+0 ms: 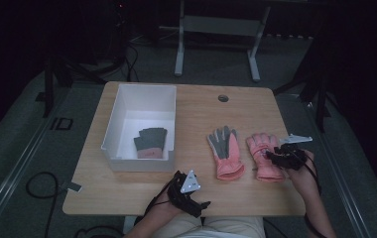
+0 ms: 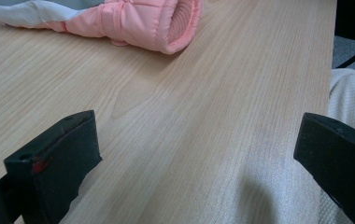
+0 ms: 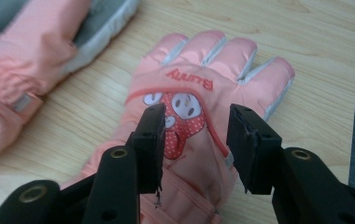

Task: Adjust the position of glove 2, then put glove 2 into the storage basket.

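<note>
Wooden table (image 1: pixel 196 106) | right tool (image 3: pixel 196 126) parted over pink glove (image 3: pixel 213 70), no grip | left tool (image 2: pixel 194 149) wide, empty

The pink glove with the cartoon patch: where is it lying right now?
In the high view the patch glove lies on the table's right side, beside the palm-up pink glove, under the right gripper.

Pink glove (image 3: pixel 203 93) bears red dotted cartoon patch.

The light wooden table (image 1: pixel 196 188) carries a white plastic bin (image 1: pixel 142 99) at nine o'clock and two pink padded gloves (image 1: pixel 225 148) (image 1: pixel 264 156) at three.
</note>
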Motion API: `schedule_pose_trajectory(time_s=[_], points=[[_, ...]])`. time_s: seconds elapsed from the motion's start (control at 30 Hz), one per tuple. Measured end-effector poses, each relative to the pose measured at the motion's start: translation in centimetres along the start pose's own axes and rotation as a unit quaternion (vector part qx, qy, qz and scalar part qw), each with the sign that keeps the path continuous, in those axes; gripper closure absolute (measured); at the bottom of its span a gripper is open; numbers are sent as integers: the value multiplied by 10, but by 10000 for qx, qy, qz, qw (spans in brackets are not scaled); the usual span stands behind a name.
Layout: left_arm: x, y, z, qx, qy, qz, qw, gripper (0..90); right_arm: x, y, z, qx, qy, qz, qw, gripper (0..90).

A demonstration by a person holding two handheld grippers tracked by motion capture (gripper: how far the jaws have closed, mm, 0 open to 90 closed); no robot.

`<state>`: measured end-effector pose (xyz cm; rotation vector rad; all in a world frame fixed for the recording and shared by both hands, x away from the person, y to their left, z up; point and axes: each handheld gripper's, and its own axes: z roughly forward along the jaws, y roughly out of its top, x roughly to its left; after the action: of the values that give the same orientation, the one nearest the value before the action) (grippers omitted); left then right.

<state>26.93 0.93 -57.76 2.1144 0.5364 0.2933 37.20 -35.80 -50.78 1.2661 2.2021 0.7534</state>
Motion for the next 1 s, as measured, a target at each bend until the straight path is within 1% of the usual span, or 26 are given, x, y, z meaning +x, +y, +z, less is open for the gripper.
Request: schedule_pose_trajectory(time_s=[0.07,0.1,0.13,0.17,0.23,0.27,0.3,0.33,0.37,0.4,0.5,0.6,0.77,0.83,0.9,0.93,1.0], points=[[0,0,0,-24,12,-2,10000,0,0,-2,4,92,3,40,9999,575],[0,0,0,-24,12,-2,10000,0,0,-2,4,92,3,40,9999,575],[1,0,0,-28,-2,-1,10000,0,0,-2,6,130,-29,40,9999,581],[0,0,0,-28,7,6,10000,0,0,-3,7,161,-41,60,9998,601],[0,0,0,-32,15,10,10000,0,1,-5,9,169,-43,94,9998,681],[-1,0,0,-15,18,9,10000,0,1,-6,11,201,-30,142,9997,706],[-1,0,0,-15,18,9,10000,0,1,-6,11,201,-30,142,9997,706],[0,0,-1,-36,11,10,10000,0,2,-8,15,216,-30,263,9994,782],[0,0,-1,-36,11,10,10000,0,2,-8,15,216,-30,263,9994,782],[0,0,-1,-43,12,10,10000,0,4,-9,18,192,-70,328,9993,821],[0,0,0,-35,10,12,10000,0,6,-8,17,153,-138,384,9991,867],[0,0,-1,-43,16,11,10000,0,5,-4,9,39,-171,459,9988,888],[0,1,0,-37,17,14,10000,0,3,4,-7,-205,-218,549,9980,892],[0,0,0,-16,26,17,10000,0,3,9,-14,-288,-235,483,9981,893],[0,1,0,-32,28,20,10000,0,2,17,-21,-370,-176,488,9980,893],[0,1,0,-34,28,26,10000,0,2,19,-24,-421,-184,474,9978,893],[0,0,0,-29,34,29,10000,0,4,27,-32,-517,-105,428,9977,893]])
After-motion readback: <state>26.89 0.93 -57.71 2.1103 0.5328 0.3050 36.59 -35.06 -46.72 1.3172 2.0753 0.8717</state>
